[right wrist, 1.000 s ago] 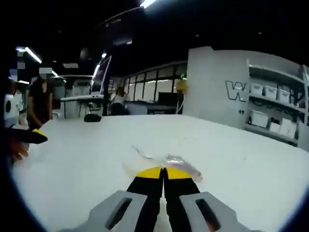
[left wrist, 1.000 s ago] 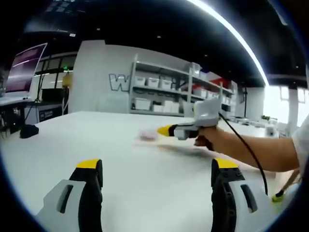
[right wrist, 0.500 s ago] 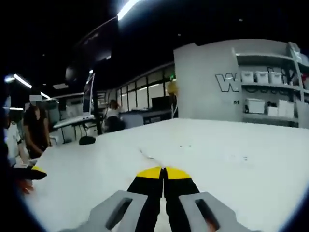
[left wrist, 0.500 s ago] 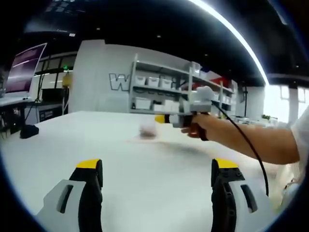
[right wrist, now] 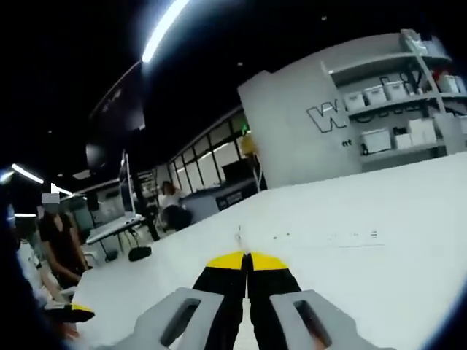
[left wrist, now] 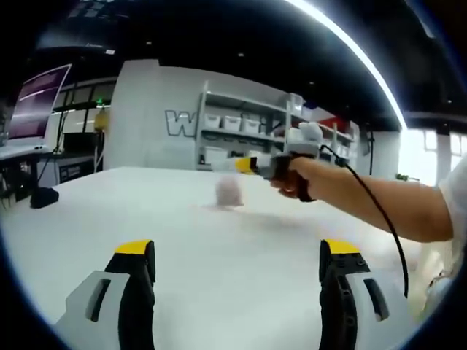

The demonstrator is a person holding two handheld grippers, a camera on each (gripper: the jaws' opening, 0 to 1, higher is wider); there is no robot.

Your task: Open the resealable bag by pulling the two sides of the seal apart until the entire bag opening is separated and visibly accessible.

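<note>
Left gripper view: left gripper (left wrist: 237, 271) held low over white table (left wrist: 182, 219), jaws spread wide, nothing between them. Right gripper (left wrist: 252, 165) seen raised above table's far side, bag (left wrist: 228, 192) dangling blurred from its tip, clear of surface.

Right gripper view: right gripper (right wrist: 248, 260) jaws pressed together; thin sliver of bag (right wrist: 238, 235) glimpsed just past yellow tips, so bag judged pinched there. Risk: slippery film could be lost from single narrow pinch, or seal left shut if second side not caught cleanly.
</note>
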